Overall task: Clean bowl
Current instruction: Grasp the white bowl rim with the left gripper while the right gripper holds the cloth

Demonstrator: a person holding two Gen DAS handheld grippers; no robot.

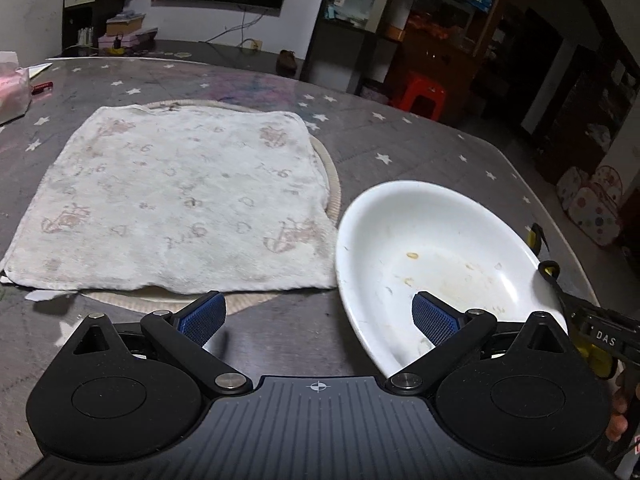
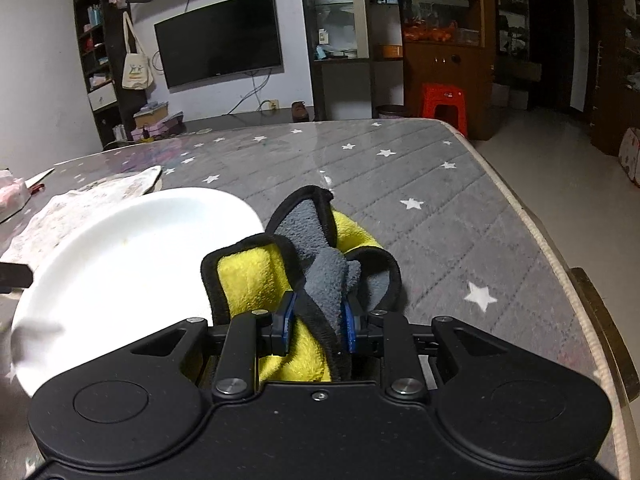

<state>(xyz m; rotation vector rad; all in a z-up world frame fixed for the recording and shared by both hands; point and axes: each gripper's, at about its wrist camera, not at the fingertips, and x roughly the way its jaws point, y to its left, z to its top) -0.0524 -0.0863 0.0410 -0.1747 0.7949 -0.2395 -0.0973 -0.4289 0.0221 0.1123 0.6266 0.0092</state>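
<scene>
On the worktop (image 1: 400,136) a towel (image 1: 176,200) lies spread over a round mat (image 1: 334,184), toward the left edge. The bowl (image 1: 436,264) sits just right of the towel. The cleaning cloth (image 2: 320,264) hangs right of the bowl.

White stained bowl (image 1: 440,256) sits upright on the table beside a yellow-grey cloth (image 2: 280,276).

From my left wrist view, the bowl (image 1: 432,256) loses its near rim behind my left gripper (image 1: 318,316), and the towel (image 1: 176,200) hides most of the mat (image 1: 334,184). At the right edge the right gripper (image 1: 600,336) is cut off. In the right wrist view the bowl (image 2: 120,264) is washed out (stains unreadable), its lower left blurred, and the cloth (image 2: 320,272) covers its right rim.
</scene>
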